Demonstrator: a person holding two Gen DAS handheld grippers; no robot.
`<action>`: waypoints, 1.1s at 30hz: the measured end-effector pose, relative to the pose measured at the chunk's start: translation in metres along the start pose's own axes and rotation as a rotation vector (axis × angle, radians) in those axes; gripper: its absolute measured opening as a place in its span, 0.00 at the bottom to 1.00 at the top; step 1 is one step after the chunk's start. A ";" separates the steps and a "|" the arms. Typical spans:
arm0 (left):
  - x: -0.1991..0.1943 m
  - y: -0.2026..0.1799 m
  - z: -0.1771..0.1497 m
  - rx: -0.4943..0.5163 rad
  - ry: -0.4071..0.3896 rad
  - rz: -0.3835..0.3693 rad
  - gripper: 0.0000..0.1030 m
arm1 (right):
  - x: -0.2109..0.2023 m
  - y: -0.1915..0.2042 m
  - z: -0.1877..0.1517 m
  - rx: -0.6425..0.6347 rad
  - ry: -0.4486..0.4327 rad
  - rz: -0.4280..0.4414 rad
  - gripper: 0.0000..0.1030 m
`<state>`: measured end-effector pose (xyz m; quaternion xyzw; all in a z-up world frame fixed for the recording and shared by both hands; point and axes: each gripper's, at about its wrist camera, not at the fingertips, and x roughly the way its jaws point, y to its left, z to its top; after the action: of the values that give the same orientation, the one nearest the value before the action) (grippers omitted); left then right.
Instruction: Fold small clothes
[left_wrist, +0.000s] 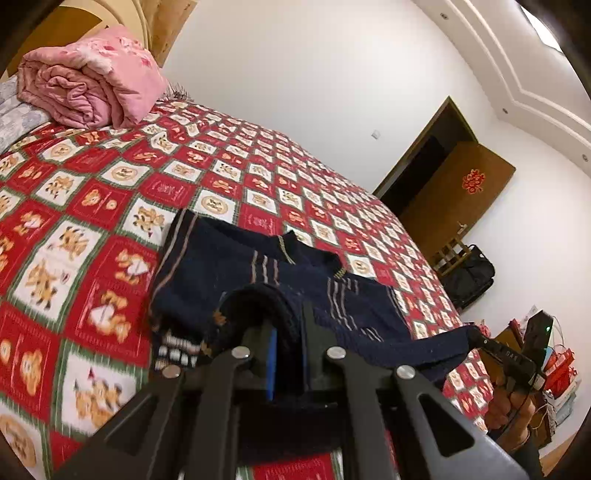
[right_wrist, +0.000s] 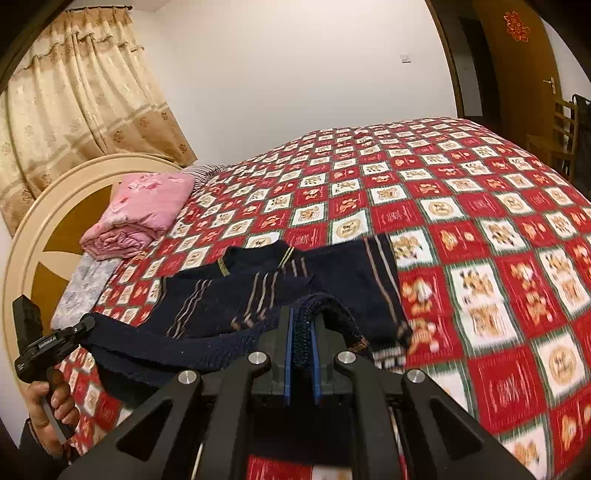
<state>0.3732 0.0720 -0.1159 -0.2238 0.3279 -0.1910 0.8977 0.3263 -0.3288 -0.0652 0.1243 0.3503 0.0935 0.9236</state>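
Both grippers, left (left_wrist: 286, 345) and right (right_wrist: 301, 339), pinch the sweater's (right_wrist: 236, 295) near hem above the bed (right_wrist: 480, 206) (mid-fold, seemingly); next, carry it evenly toward the collar.

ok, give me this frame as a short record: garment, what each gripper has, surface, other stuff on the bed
garment: navy striped sweater, partly lifted at the near edge, the rest lying on the bed
left gripper: shut on sweater edge
right gripper: shut on sweater edge, knit visible between blue pads
surface: bed with red checked bedspread
other items: folded pink quilt near the headboard, apart from the sweater
fold state: not folded yet
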 end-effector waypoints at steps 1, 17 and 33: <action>0.007 0.001 0.005 0.001 0.005 0.007 0.10 | 0.009 0.000 0.006 -0.004 0.005 -0.006 0.07; 0.119 0.044 0.050 -0.066 0.102 0.093 0.10 | 0.158 -0.040 0.054 0.077 0.137 -0.081 0.07; 0.127 0.054 0.071 -0.108 0.071 0.122 0.59 | 0.218 -0.065 0.065 0.124 0.204 -0.141 0.66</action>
<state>0.5217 0.0739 -0.1594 -0.2446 0.3822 -0.1258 0.8822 0.5357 -0.3443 -0.1735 0.1461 0.4552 0.0185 0.8781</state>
